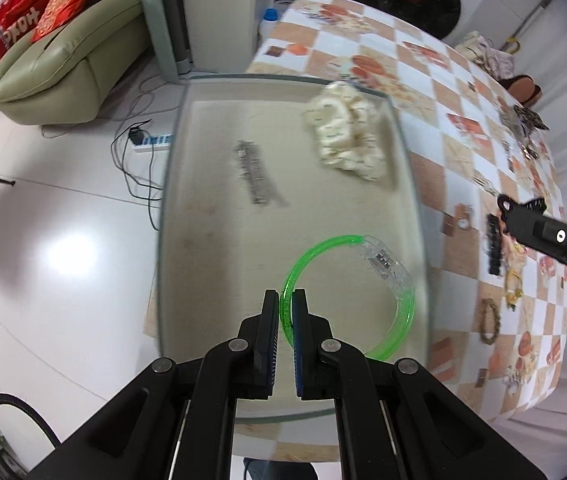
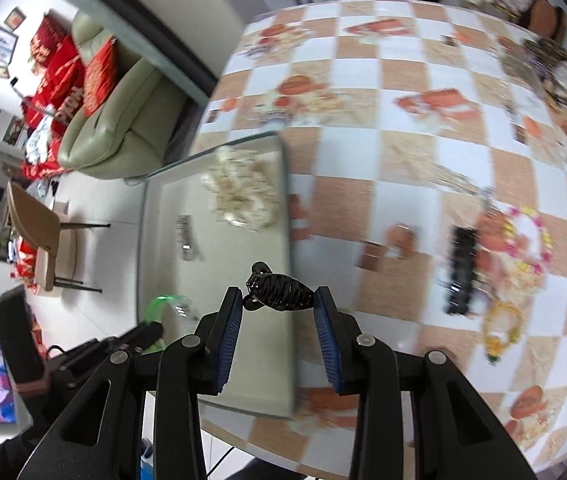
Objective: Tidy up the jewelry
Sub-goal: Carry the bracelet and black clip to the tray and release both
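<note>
I see the table (image 1: 415, 92) first, covered by a checked orange-and-white cloth and filling most of both wrist views. On its near-left part lies a shallow beige tray (image 1: 203, 240) with a pale raised rim. Inside the tray, at the far right corner, sits a cream scrunchie (image 1: 345, 132); a silver hair clip (image 1: 253, 174) lies near the middle, well apart from it.

My left gripper (image 1: 286, 314) points steeply down over the tray's near half. Its jaws are pinched almost together on a green bangle (image 1: 399, 320), gripping the ring's left arc between the pads; the rest of the loop, with its clear plastic segment, hangs out to the right over the tray floor.

My right gripper (image 2: 278, 312) is over the tray's right edge, its jaws at a moderate width and closed on a black claw clip (image 2: 279, 292), which spans crosswise between the two blue pads at their tips.

Further right on the cloth, outside the tray, I see a black comb clip (image 2: 461, 270), a flowered bracelet (image 2: 531, 240) just beside it and a yellow bracelet (image 2: 501, 326) nearer to me. Both views are blurred.
</note>
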The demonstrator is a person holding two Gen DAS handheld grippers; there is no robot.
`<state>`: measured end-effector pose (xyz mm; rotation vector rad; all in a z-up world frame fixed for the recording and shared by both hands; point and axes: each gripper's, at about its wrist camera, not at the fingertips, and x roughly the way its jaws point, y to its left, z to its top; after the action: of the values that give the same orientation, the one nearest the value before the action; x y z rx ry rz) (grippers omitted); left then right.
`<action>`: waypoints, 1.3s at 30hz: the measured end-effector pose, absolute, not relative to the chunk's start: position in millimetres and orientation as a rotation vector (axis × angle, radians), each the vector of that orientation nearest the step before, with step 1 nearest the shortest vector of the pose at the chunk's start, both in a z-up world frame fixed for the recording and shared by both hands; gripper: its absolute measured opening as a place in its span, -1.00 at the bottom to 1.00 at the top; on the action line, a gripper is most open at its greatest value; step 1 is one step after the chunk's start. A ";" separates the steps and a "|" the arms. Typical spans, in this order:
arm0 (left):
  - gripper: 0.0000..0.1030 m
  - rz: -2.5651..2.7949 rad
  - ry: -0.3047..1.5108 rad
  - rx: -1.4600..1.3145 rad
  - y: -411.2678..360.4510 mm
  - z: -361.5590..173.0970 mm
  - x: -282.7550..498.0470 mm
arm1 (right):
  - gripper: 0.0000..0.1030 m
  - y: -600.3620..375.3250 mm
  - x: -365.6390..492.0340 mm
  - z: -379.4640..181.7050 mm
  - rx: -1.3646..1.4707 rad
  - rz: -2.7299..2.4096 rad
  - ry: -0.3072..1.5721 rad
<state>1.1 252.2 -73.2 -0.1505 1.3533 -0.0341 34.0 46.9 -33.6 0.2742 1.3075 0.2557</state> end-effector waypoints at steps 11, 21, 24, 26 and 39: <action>-0.80 0.002 1.362 -0.146 276.0 -105.7 13.6 | -0.23 133.7 83.8 -66.6 0.210 0.363 1.374; -0.79 0.006 1.383 -0.087 267.7 -131.0 22.0 | -0.22 168.0 118.9 -122.7 0.185 0.366 1.474; -0.79 0.006 1.376 -0.063 264.7 -132.8 21.9 | -0.22 170.5 123.8 -136.4 0.177 0.354 1.506; -0.79 0.006 1.376 -0.052 262.5 -133.2 21.9 | -0.21 171.9 124.6 -140.8 0.171 0.351 1.515; -0.79 0.027 1.392 0.017 250.8 -127.4 18.8 | 0.03 168.7 129.4 -142.1 0.195 0.359 1.550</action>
<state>18.8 250.8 -127.4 0.0168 1.3916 0.0271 129.4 168.7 -142.1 0.1948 1.5496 0.3587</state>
